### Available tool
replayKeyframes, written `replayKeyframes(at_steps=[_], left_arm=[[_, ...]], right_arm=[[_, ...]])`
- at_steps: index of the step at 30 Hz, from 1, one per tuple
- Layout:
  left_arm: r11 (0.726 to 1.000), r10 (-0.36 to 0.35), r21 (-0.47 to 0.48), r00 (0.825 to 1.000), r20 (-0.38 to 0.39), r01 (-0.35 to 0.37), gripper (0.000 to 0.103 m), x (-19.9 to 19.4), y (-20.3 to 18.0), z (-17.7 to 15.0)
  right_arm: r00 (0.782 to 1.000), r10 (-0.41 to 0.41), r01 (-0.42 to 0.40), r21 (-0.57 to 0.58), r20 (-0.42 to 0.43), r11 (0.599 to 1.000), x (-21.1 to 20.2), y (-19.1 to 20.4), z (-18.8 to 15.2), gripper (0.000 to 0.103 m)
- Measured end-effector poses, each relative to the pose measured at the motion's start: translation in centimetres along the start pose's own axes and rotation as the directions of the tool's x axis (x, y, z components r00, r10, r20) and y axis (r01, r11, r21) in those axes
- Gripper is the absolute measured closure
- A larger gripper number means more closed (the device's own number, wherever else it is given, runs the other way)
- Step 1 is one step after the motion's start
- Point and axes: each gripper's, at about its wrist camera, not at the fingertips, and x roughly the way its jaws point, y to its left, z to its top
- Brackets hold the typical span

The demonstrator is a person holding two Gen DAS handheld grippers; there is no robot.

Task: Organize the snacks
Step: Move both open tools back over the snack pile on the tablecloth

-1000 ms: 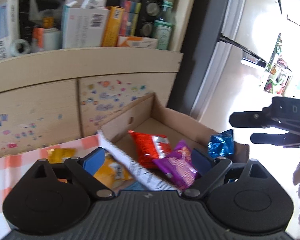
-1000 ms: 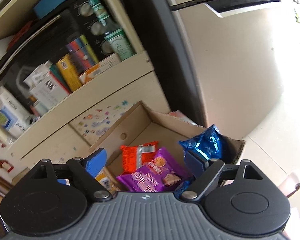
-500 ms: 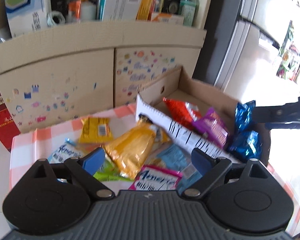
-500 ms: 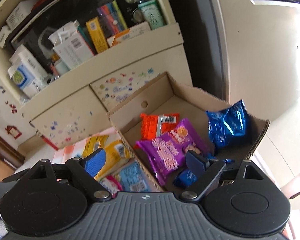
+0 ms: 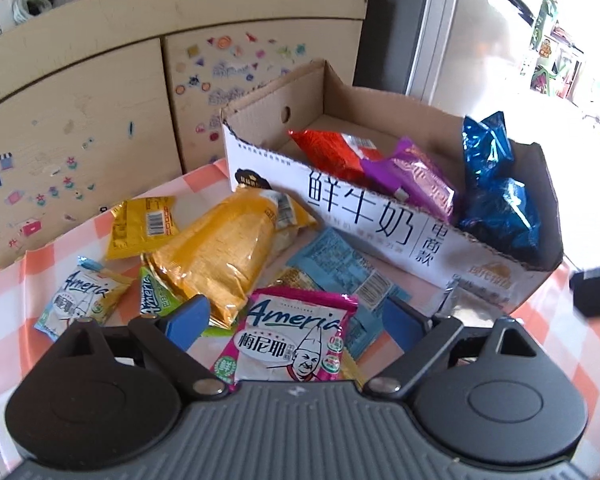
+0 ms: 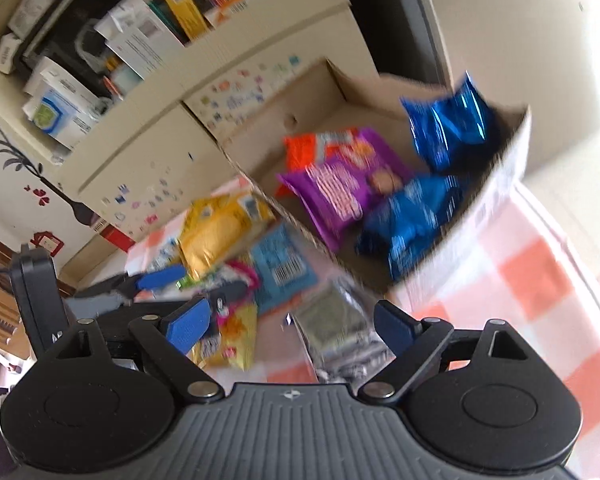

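Observation:
An open cardboard box (image 5: 380,224) on the checked cloth holds a red packet (image 5: 328,152), a purple packet (image 5: 412,184) and two blue packets (image 5: 500,224). Loose snacks lie left of it: a big orange bag (image 5: 224,256), a light blue packet (image 5: 340,268), a small yellow packet (image 5: 144,220). My left gripper (image 5: 294,318) hangs open over a pink Ameria packet (image 5: 292,344), not touching it. My right gripper (image 6: 292,323) is open, its jaws opening, above a silver packet (image 6: 336,324) beside the box (image 6: 496,192). Nothing is gripped.
A cream cabinet (image 5: 100,112) with stickers stands behind the table, and its shelf (image 6: 100,60) is crowded with boxes and bottles. A pale fridge door (image 5: 480,40) is at the right. White and green Ameria packets (image 5: 80,296) lie near the cloth's left edge.
Both grippers have sunk and tipped downward. The table with its loose snacks has come into view. The blue packet that hung by the right finger now lies in the box.

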Motion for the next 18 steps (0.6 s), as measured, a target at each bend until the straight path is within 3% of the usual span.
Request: replayKeyframes(at_steps=[4,9,18], left_arm=[[0.999,0.03,-0.014,1.0,0.006,-0.029,0.013,0.8,0.4,-0.3],[0.997,0.029,-0.069,1.0,0.003,-0.029,0.035,0.5,1.8,-0.2],[0.995,0.019,-0.1,0.999,-0.032,-0.022,0.04,-0.9,4.2,-1.4]], right_arm=[[0.999,-0.048,0.048,0.021,-0.016,0.999,1.6,-0.4,-0.2,0.01],[0.999,-0.029,0.031,0.07,-0.034,0.997,3.2,-0.7,-0.2,0.01],[0.995,-0.096,0.096,-0.014,-0.022,0.995,4.8,1.0,-0.5,0.01]])
